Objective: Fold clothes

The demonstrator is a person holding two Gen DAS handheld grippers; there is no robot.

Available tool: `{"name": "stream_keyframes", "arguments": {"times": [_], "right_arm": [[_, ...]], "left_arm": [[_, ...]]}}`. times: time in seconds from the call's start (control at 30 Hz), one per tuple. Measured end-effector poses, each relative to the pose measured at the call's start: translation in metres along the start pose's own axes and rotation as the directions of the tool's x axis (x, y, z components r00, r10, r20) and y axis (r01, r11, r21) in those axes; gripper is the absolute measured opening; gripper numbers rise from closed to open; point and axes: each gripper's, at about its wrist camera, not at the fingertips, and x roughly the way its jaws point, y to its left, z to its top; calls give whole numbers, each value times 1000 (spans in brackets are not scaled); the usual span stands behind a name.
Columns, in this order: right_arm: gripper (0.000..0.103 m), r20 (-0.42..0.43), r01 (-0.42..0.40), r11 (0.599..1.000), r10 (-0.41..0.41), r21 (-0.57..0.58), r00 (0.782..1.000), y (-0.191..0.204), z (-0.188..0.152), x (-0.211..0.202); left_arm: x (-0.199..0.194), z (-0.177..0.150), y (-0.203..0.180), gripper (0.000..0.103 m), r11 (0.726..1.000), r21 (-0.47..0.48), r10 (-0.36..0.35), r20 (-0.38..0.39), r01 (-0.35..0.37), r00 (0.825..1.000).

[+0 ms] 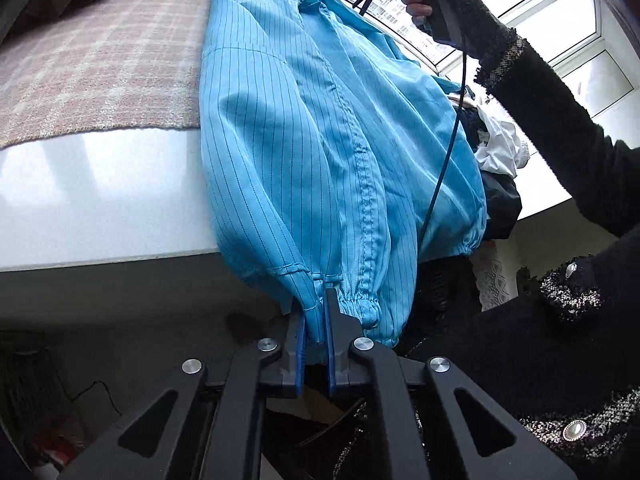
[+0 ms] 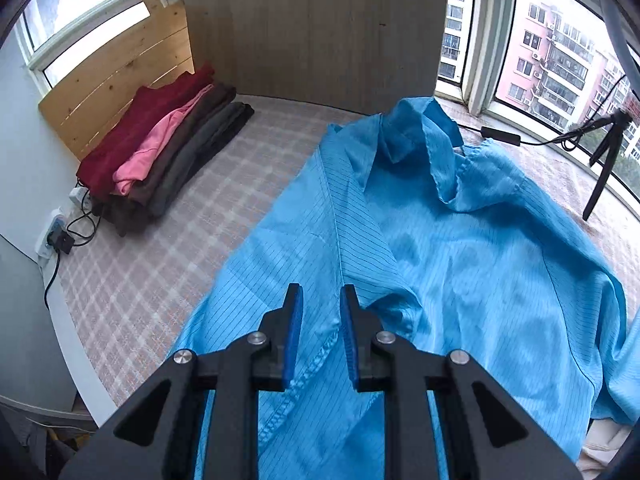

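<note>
A bright blue pinstriped jacket (image 1: 300, 140) lies on the table and hangs over its near edge. In the left wrist view my left gripper (image 1: 316, 308) sits below the table edge, shut on the jacket's gathered hem beside the front placket. Seen from the right wrist, the jacket (image 2: 460, 260) is spread on the checked cover with its collar (image 2: 416, 144) at the far end. My right gripper (image 2: 320, 292) hovers over the jacket's middle, beside a stitched seam. Its blue-padded fingers are apart and open, with cloth showing beneath them. A hand (image 1: 420, 4) holds that gripper high above the collar.
A pink checked cover (image 2: 160, 280) lies over the white table (image 1: 100, 200). A stack of folded clothes (image 2: 168, 152) sits at the far left by a wooden board (image 2: 120, 68). Power strips and cables (image 2: 56, 232) lie at the left, with a small tripod (image 2: 604, 160) on the sill. Unfolded garments (image 1: 500, 152) are piled on the right.
</note>
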Motion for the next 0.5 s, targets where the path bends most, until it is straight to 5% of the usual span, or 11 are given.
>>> {"name": "stream_keyframes", "arguments": {"times": [0.13, 0.2, 0.33, 0.5], "right_arm": [[19, -32, 164, 976, -170, -146, 985, 12, 30, 58], [20, -51, 120, 986, -127, -114, 991, -5, 41, 67], [42, -77, 57, 995, -63, -77, 995, -37, 61, 82], [44, -159, -94, 995, 88, -30, 983, -56, 70, 99]], "left_arm": [[-10, 4, -2, 6, 999, -38, 17, 8, -17, 1000], [-11, 3, -1, 6, 998, -53, 32, 7, -31, 999], [-3, 2, 2, 6, 996, -81, 49, -4, -49, 999], [6, 3, 7, 6, 991, -112, 67, -27, -70, 997]]}}
